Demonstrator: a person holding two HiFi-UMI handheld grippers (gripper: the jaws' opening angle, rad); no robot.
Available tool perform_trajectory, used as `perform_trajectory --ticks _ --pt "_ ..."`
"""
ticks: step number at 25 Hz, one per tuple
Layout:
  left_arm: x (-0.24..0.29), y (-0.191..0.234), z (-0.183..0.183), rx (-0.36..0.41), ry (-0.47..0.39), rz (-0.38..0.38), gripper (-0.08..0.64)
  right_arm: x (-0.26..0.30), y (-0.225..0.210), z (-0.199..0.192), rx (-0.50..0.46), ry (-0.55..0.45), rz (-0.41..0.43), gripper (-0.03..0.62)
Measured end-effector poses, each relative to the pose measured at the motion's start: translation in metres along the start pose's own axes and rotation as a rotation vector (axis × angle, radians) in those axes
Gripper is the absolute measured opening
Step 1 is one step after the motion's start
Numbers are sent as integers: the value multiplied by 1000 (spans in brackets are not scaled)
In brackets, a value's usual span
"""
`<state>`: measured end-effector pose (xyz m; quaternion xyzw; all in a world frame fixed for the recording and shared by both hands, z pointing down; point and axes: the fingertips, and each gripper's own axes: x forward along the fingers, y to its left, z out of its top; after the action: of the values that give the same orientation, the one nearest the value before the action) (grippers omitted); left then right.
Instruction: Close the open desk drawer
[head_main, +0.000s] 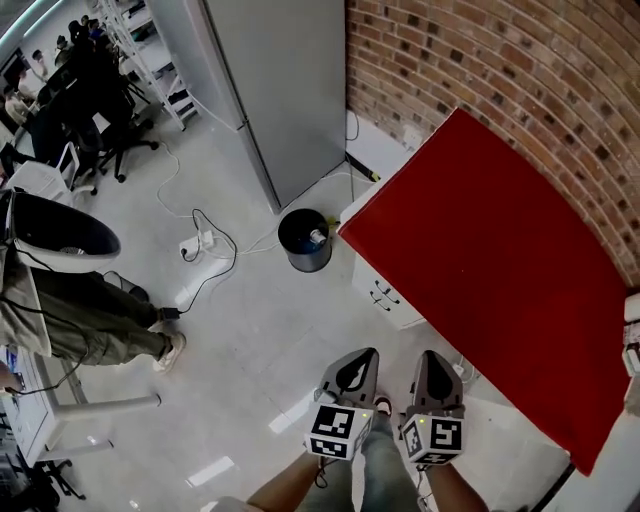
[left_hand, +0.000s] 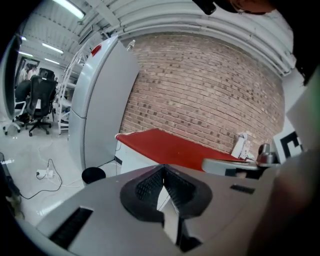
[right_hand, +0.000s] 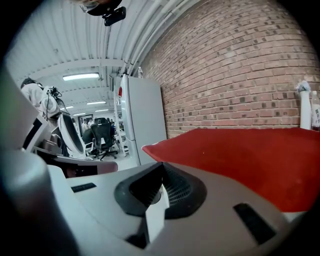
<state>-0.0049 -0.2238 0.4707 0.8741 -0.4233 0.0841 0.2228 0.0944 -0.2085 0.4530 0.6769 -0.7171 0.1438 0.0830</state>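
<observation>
The desk with the red top (head_main: 500, 270) stands against the brick wall. Under its near-left corner sits a white drawer unit (head_main: 385, 292) with dark handles; its fronts look flush from the head view. Both grippers hang low in that view, above the floor and short of the desk. My left gripper (head_main: 362, 356) is shut with nothing in it, its jaws meeting at the tips (left_hand: 163, 168). Beside it, my right gripper (head_main: 428, 358) is also shut and empty (right_hand: 161, 165). In both gripper views the red top (left_hand: 175, 147) (right_hand: 250, 155) lies ahead; the drawer fronts are hidden there.
A black waste bin (head_main: 305, 240) stands on the floor just left of the desk corner, next to a tall grey cabinet (head_main: 270, 80). Cables and a power strip (head_main: 200, 243) trail across the floor. A person's legs (head_main: 90, 320) are at the left. Small items (left_hand: 242, 146) sit at the desk's far end.
</observation>
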Motion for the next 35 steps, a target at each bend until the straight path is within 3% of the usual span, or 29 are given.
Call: perform_trajectory --ticks 8,13,21,27,30,35 --pt "-36 -40 73 29 -26 -24 11 -30 10 75 -1 -53 25 -2" --pt "-60 -64 101 25 -27 -25 11 -58 11 101 26 -49 19 -2" --pt "-62 -92 167 99 -116 -29 9 -77 3 158 18 -131 2 -2" --pt "-53 -125 219 154 -191 -89 11 -97 -7 202 -6 -218 -29 -2" --pt "-45 -138 230 148 -212 -97 11 -105 -20 212 -23 -232 -45 -2" --pt "-31 -154 220 135 -179 -118 9 -114 -44 208 -13 -216 -104 -2"
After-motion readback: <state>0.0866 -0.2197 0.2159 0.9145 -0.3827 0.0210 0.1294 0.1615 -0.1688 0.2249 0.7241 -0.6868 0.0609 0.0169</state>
